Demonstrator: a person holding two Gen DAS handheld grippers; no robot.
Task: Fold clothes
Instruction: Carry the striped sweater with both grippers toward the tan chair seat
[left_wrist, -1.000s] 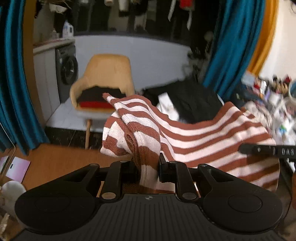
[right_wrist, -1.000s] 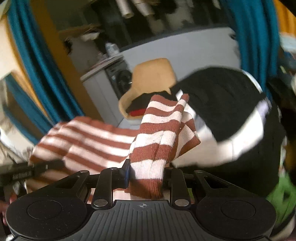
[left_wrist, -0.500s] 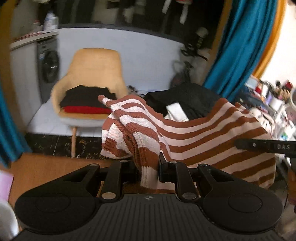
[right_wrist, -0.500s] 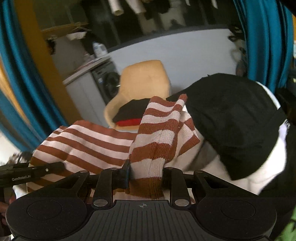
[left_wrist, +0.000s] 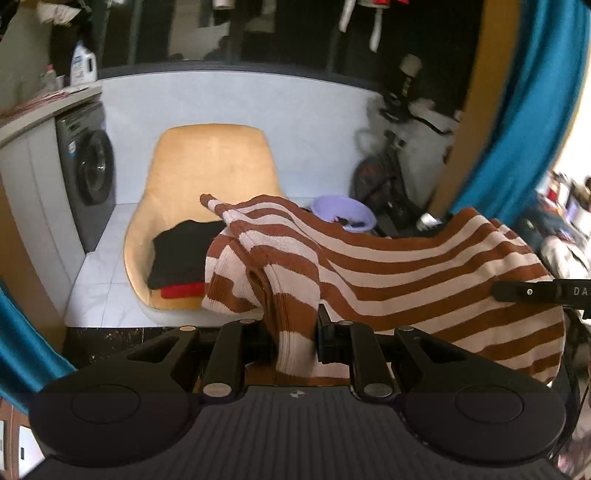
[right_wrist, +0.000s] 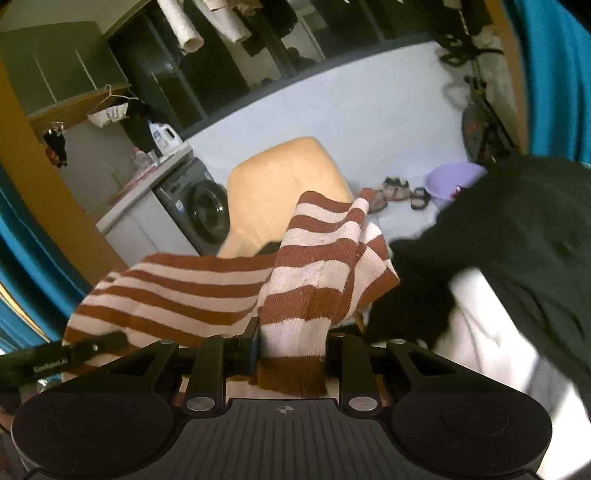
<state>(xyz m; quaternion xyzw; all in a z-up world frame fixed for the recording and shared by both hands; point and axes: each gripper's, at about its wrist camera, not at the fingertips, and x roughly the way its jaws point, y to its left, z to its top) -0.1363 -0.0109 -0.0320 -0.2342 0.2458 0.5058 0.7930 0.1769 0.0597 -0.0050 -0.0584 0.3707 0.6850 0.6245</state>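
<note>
The brown-and-cream striped knitted sweater (left_wrist: 406, 273) hangs in the air between my two tools, in front of the tan moulded shell chair (left_wrist: 214, 173) and above the level of its seat. I hold it up and spread so that its weight pulls the knit flat and I can line up the edges before any fold; it rests on no surface that I can see.

My left tool (left_wrist: 295, 343) is clamped on a bunched end of the knit, a ribbed cuff or hem as far as I can judge, with loose fabric spilling over towards the chair. My right tool (right_wrist: 291, 350) is likewise closed on a striped end, which folds up and over in front of the chair back. Each tool takes one end so the span between them stays taut; the sag in the middle suggests I could draw them a little further apart.

On the chair seat lies a stack of folded clothes, black on top of red (left_wrist: 177, 262), which I take to be the place for finished pieces. To the left of the chair stands a grey front-loading washing machine (left_wrist: 88, 173); to its right, on the pale tiled floor (left_wrist: 96, 280), sits a lilac plastic basin (left_wrist: 343, 214). A dark garment (right_wrist: 517, 240), blurred, fills the right wrist view to the right of the chair. Teal curtains (left_wrist: 524, 110) hang further right.
</note>
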